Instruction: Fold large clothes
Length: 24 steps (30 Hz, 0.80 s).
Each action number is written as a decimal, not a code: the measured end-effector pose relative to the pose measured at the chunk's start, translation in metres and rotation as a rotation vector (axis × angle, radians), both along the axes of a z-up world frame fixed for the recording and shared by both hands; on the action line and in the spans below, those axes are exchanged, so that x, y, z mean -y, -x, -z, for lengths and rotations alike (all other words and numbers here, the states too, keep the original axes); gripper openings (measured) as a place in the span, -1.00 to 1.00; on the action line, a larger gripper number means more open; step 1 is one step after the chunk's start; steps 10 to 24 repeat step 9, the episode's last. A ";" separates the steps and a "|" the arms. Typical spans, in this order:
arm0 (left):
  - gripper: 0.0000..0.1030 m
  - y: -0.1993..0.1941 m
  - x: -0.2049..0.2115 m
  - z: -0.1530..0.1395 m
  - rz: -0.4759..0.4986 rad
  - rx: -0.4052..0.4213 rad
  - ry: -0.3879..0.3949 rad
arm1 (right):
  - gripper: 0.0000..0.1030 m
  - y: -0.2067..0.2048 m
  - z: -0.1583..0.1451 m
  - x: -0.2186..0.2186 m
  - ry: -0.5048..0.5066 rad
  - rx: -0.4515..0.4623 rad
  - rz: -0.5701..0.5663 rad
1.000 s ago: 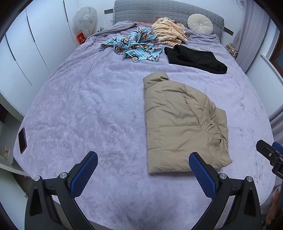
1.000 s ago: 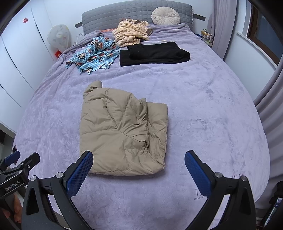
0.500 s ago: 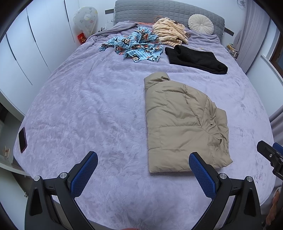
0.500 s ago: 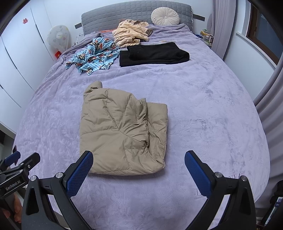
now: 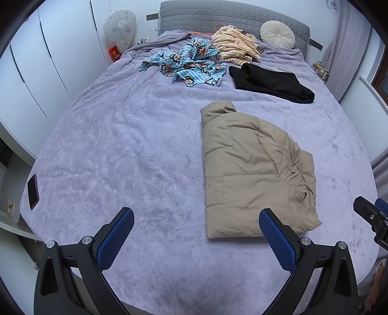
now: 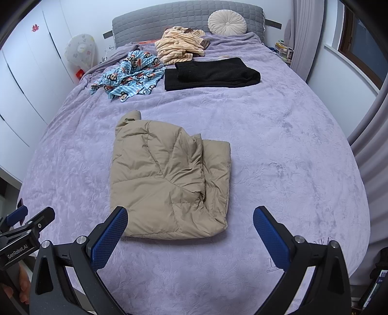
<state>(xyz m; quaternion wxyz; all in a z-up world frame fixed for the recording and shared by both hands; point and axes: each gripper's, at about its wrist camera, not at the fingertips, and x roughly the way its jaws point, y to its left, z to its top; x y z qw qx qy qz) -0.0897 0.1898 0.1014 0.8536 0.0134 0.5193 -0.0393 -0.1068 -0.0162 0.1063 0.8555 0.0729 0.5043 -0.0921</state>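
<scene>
A beige puffer jacket (image 5: 252,174) lies folded lengthwise on the purple bedspread (image 5: 126,145), collar toward the headboard; it also shows in the right wrist view (image 6: 167,179). My left gripper (image 5: 196,232) is open and empty, held above the bed's near edge, left of the jacket's hem. My right gripper (image 6: 190,230) is open and empty, held just in front of the jacket's hem. Neither touches the jacket. The right gripper's tip shows in the left wrist view (image 5: 371,215), and the left gripper's in the right wrist view (image 6: 26,227).
At the far end lie a folded black garment (image 6: 211,72), a crumpled blue monkey-print garment (image 6: 131,75), a striped yellow garment (image 6: 179,46) and a round cushion (image 6: 226,21). A phone (image 5: 32,191) lies at the bed's left edge. White wardrobes stand left, curtains right.
</scene>
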 end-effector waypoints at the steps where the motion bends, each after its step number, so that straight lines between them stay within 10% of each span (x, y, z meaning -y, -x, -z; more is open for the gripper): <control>1: 1.00 -0.001 0.001 0.000 0.002 0.000 0.000 | 0.99 -0.001 0.000 0.000 0.000 -0.001 -0.002; 24: 1.00 -0.001 0.003 -0.002 0.020 0.003 0.009 | 0.99 -0.002 0.000 -0.001 -0.001 -0.003 -0.006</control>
